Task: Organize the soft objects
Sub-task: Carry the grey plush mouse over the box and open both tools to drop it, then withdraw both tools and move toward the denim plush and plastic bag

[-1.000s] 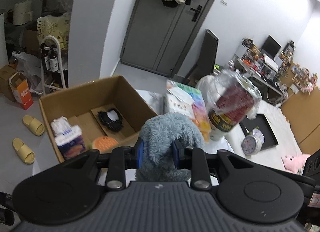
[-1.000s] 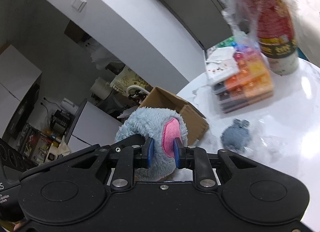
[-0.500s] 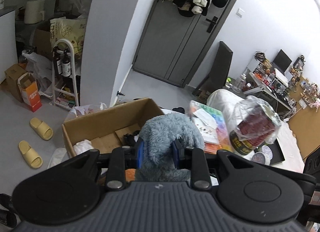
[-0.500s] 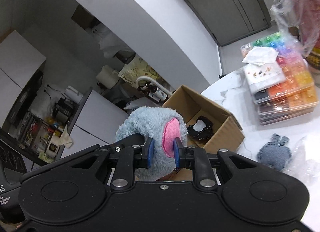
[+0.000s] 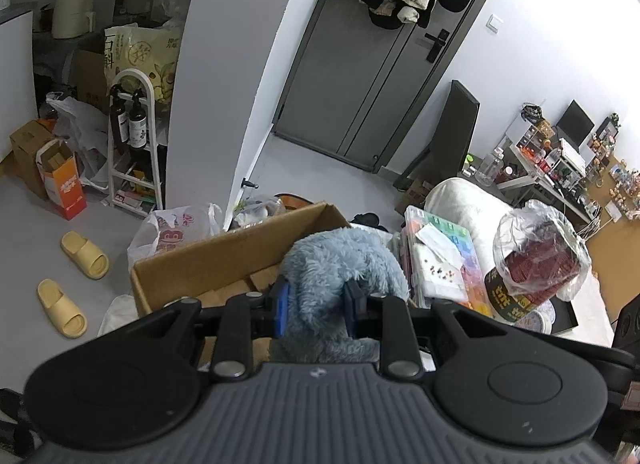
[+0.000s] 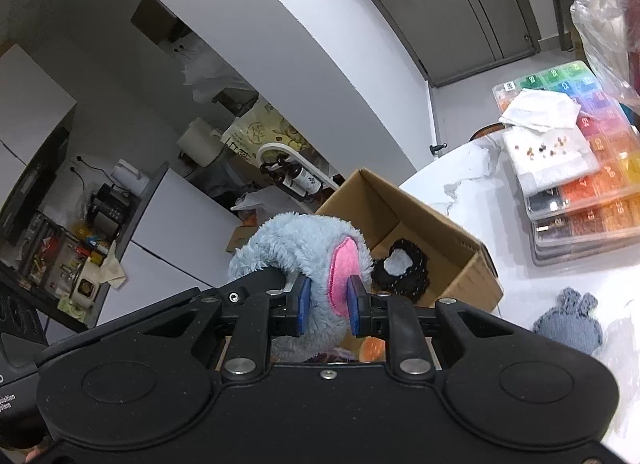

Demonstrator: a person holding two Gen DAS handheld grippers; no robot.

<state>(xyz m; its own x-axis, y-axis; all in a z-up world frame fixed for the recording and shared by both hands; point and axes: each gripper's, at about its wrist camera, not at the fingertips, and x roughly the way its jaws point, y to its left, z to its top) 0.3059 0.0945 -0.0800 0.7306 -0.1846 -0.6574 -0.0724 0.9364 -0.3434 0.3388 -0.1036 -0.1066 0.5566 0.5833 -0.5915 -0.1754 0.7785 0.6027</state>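
Note:
Both grippers hold one fluffy blue plush toy. My left gripper [image 5: 315,306] is shut on its blue body [image 5: 340,260]. My right gripper [image 6: 326,306] is shut on its pink-lined ear [image 6: 342,276]. The toy hangs over the open cardboard box [image 5: 208,260], seen also in the right wrist view [image 6: 424,220]. Inside the box lie a black-and-white soft item [image 6: 400,268] and an orange item [image 6: 370,348]. A small grey knitted toy [image 6: 570,326] lies on the white table [image 6: 472,168] to the right of the box.
A stack of coloured bead organiser trays [image 6: 580,168] with white tissue on top stands on the table. A can wrapped in clear plastic [image 5: 532,268] stands beside it. Yellow slippers [image 5: 72,276], bags and a bottle rack [image 5: 132,144] are on the floor to the left.
Both grippers have moved with the plush toy from over the table leftward to over the box. The box interior now shows under the right gripper; the grip is unchanged.

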